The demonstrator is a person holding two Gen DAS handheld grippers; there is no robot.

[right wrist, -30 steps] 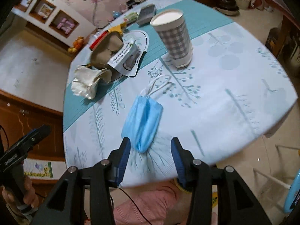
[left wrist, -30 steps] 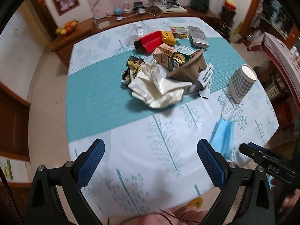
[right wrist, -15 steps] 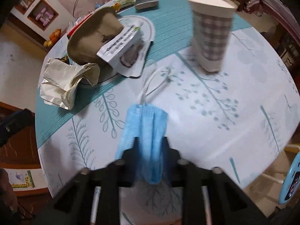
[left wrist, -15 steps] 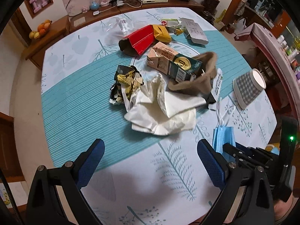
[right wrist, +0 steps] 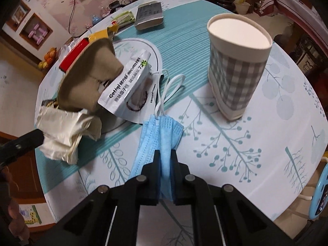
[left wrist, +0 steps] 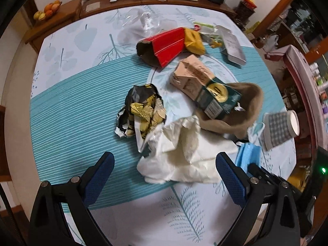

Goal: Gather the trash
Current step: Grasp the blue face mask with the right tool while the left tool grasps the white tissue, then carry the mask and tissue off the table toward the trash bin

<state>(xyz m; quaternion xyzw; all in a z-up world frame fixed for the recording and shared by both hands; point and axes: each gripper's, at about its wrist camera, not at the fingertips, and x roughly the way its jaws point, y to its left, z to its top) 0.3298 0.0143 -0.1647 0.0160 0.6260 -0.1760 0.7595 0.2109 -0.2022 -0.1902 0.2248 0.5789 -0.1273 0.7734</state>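
Observation:
My right gripper (right wrist: 165,153) is shut on a folded blue face mask (right wrist: 164,129), pinching its near end between the pads; the white ear loops (right wrist: 166,88) trail away over the tablecloth. The same blue face mask (left wrist: 248,155) shows at the right in the left wrist view. My left gripper (left wrist: 164,174) stands open, its blue pads (left wrist: 229,176) on either side of a crumpled white paper wad (left wrist: 184,155), not touching it. Behind the wad lie a black-and-gold foil wrapper (left wrist: 141,110), a green-and-pink carton (left wrist: 205,88), a brown paper bag (left wrist: 244,110) and a red box (left wrist: 164,47).
A grey checked paper cup (right wrist: 237,65) stands upright just right of the mask. A white snack pouch (right wrist: 127,88) leans on the brown bag (right wrist: 90,82). A silver packet (right wrist: 149,16) lies further back. The round table's edge (right wrist: 276,211) is near on the right.
My right gripper closed onto the blue mask, which now stands pinched between the pads. Both grippers moved forward over the table; the left came down close to the white paper wad.

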